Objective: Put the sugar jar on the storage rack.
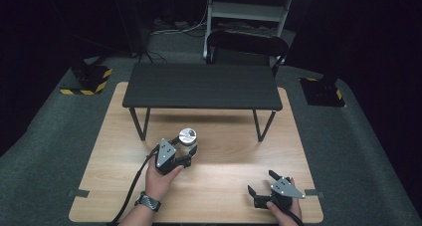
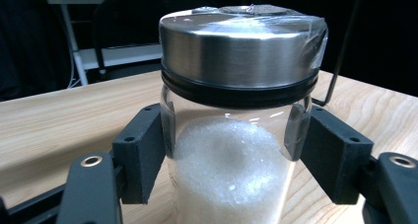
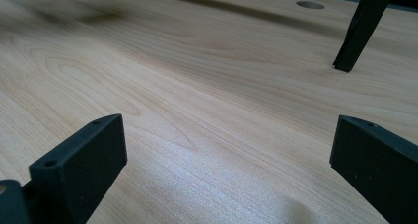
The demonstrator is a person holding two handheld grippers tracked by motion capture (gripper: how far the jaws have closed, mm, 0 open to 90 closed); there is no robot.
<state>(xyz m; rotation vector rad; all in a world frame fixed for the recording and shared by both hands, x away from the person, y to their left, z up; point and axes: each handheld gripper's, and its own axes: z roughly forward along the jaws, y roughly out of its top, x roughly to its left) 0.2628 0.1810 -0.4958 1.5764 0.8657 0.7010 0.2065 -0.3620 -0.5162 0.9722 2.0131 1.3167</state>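
high view: the left tool clenches the jar just ahead of it, near the black shelf; the right tool idles well apart. left gripper view: pads squeeze the upright jar below its steel lid. right gripper view: the right tool gapes, released, over bare tabletop.

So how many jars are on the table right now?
1. The jar with white grains sits left of centre, just in front of the black shelf, clamped in the left gripper. The shelf could hide others.
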